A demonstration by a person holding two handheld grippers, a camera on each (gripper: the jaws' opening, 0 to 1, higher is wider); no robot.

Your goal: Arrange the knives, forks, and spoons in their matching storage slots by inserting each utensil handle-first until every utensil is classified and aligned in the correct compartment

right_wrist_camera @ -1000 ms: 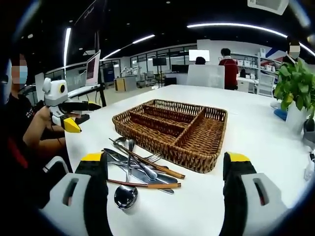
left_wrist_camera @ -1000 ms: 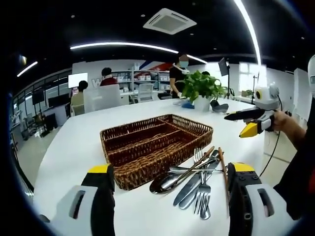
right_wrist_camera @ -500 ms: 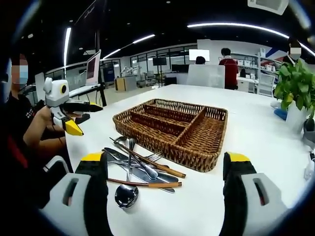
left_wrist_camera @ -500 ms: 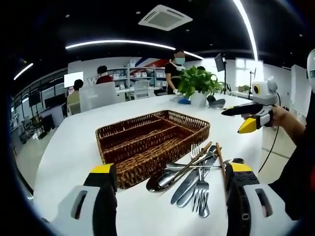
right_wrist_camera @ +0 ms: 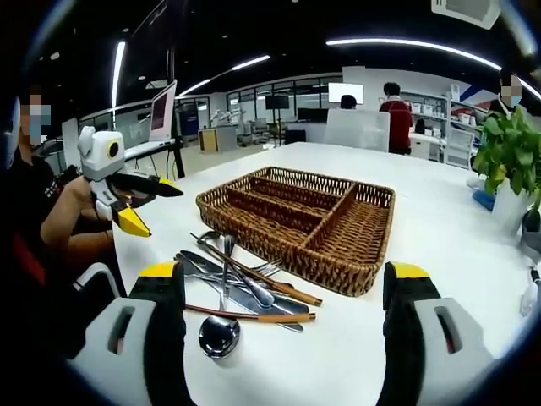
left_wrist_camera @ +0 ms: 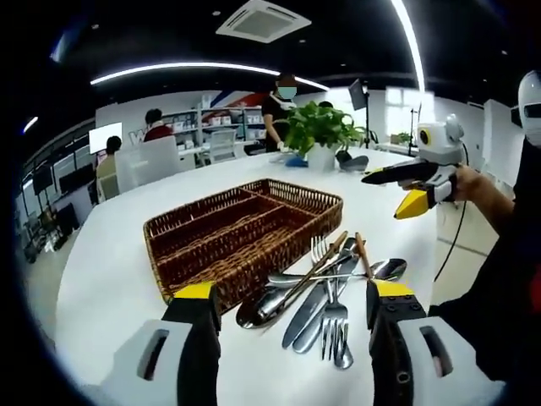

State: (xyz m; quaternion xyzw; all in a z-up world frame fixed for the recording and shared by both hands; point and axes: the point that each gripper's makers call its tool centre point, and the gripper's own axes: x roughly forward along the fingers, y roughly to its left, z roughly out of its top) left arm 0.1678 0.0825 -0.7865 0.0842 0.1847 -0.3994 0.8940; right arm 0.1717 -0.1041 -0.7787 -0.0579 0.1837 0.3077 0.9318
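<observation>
Wicker cutlery basket (left_wrist_camera: 245,222) (right_wrist_camera: 304,211) on white table (left_wrist_camera: 110,271), its slots bare; utensil pile (left_wrist_camera: 325,288) (right_wrist_camera: 241,288) heaped just beside its wall; left gripper (left_wrist_camera: 287,338) (right_wrist_camera: 139,203) and right gripper (right_wrist_camera: 283,330) (left_wrist_camera: 406,190) both spread wide, gripping nothing.

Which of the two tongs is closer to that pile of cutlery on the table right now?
Left, as far as I can tell. The left tongs frame the cutlery pile between their open jaws. The right tongs sit slightly farther back, with the pile off toward their left jaw.
</observation>
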